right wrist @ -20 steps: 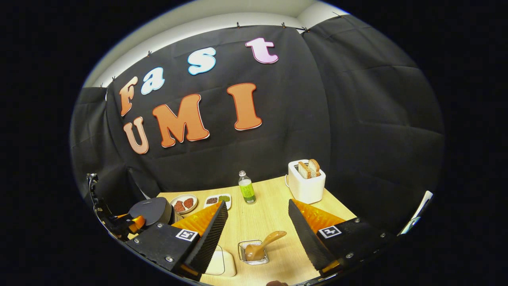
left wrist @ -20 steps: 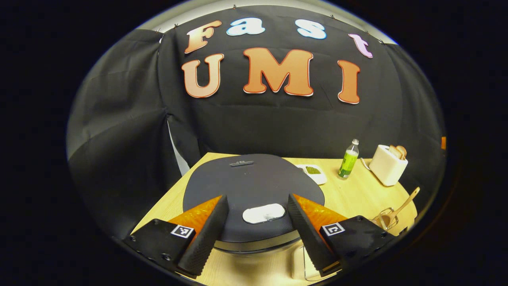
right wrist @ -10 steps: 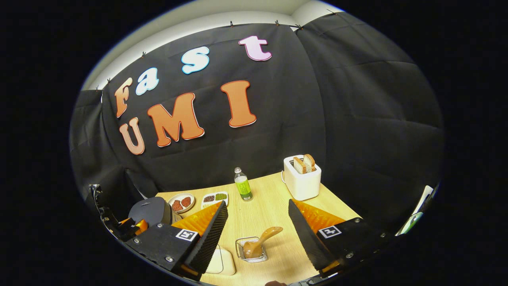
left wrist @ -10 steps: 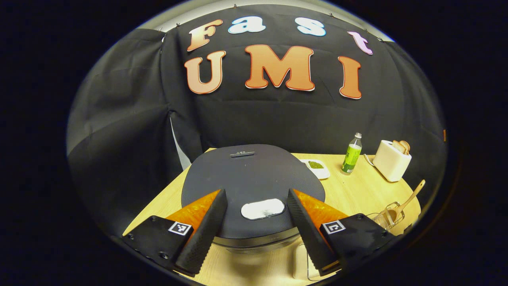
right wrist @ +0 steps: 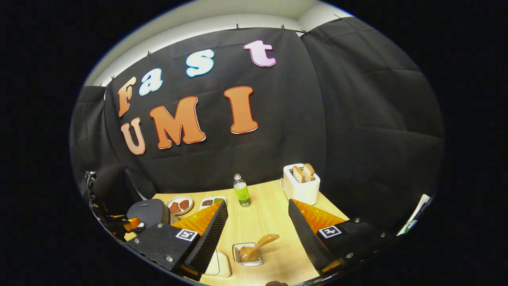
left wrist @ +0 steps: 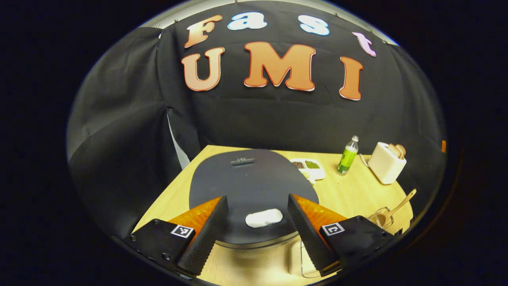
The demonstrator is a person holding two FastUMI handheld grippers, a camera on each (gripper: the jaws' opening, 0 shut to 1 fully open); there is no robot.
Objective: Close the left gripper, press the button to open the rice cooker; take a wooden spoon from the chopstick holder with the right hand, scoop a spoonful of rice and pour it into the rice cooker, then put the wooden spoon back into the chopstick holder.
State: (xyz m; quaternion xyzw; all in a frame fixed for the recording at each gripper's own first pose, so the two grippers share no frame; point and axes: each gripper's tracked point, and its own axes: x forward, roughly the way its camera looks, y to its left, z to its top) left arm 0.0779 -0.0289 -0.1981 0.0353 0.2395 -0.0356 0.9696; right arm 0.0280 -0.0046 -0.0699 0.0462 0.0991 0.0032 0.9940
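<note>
The dark grey rice cooker [left wrist: 250, 182] stands with its lid down, and the white oval button [left wrist: 264, 217] sits at the lid's near edge. My left gripper [left wrist: 257, 228] hovers over the lid, open, its fingers on either side of the button and empty. The cooker [right wrist: 149, 211] also appears at the left of the right gripper view. The wooden spoon [right wrist: 254, 248] leans in the wire chopstick holder [right wrist: 247, 254] on the table. My right gripper [right wrist: 257, 230] hangs open above the holder with nothing in it. From the left gripper view the spoon [left wrist: 397, 206] shows at the far right.
On the wooden table [right wrist: 262, 222] stand a green bottle [right wrist: 241, 190], a white toaster [right wrist: 301, 184] with bread, a round plate [right wrist: 179, 204] and a divided dish [right wrist: 212, 201]. A cream container [right wrist: 220, 264] lies left of the holder. The left gripper [right wrist: 119, 224] shows beside the cooker.
The left gripper view has shifted slightly: the cooker lid looks a bit smaller and the button lies lower between the fingers. The right gripper has drifted a little; the holder sits lower and further left.
</note>
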